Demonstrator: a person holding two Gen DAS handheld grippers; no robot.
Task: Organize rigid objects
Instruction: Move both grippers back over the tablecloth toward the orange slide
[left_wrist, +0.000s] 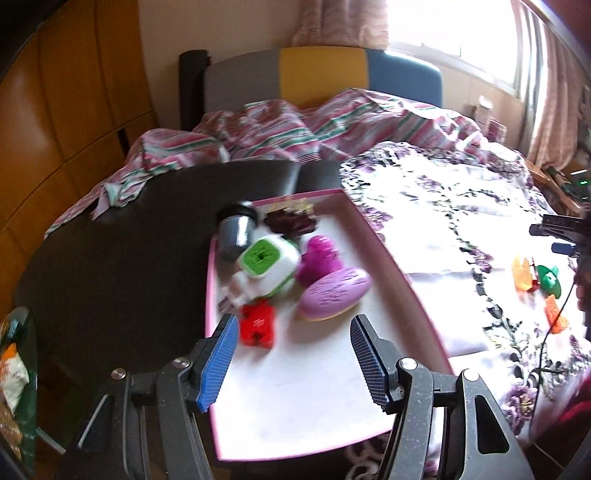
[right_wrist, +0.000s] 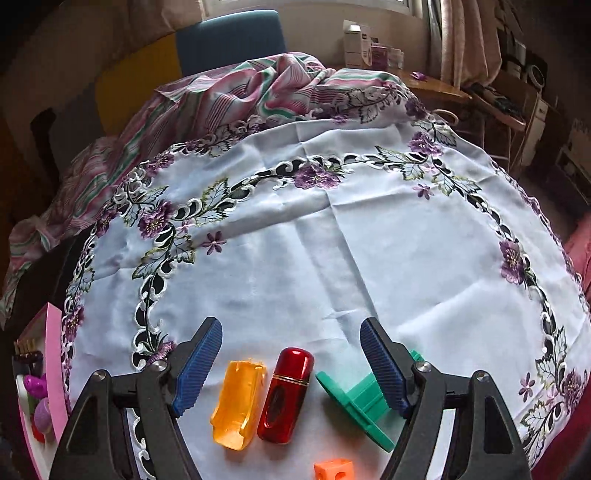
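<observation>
Your right tool (right_wrist: 291, 354) hung with its jaws apart and nothing between the pads, just above the near edge of the embroidered tablecloth (right_wrist: 332, 240) that covered the counter. The loose pieces lay right under it: a translucent orange piece (right_wrist: 238, 404) just inside the left finger, a glossy red capsule-shaped case (right_wrist: 286, 395) touching or nearly touching the orange piece's right side, and a green plastic piece (right_wrist: 354, 400) partly hidden behind the right finger (right_wrist: 382, 363). A small orange cube with holes (right_wrist: 334, 469) sat nearer to you than the case, at the frame's bottom edge. All four rested on the cloth, none gripped.

Your left tool (left_wrist: 290, 354) was also spread wide and empty, held over the near half of the pink-rimmed tray (left_wrist: 399, 273). The tray sat where the bare dark counter (left_wrist: 129, 251) meets the cloth's left edge. The near part of the tray's white floor lay bare beneath your fingers; the contents were bunched at its far end. A red block (left_wrist: 258, 326) lay just beyond the left finger (left_wrist: 218, 363), with a white and green cube plug adapter (left_wrist: 267, 267) beyond it. To the right lay a lilac oval brush (left_wrist: 334, 293), touching a magenta plastic piece (left_wrist: 319, 258). A grey cylinder (left_wrist: 234, 232) leaned over the tray's far left rim, and a dark maroon item (left_wrist: 290, 221), too blurred to name, sat at the far end.
</observation>
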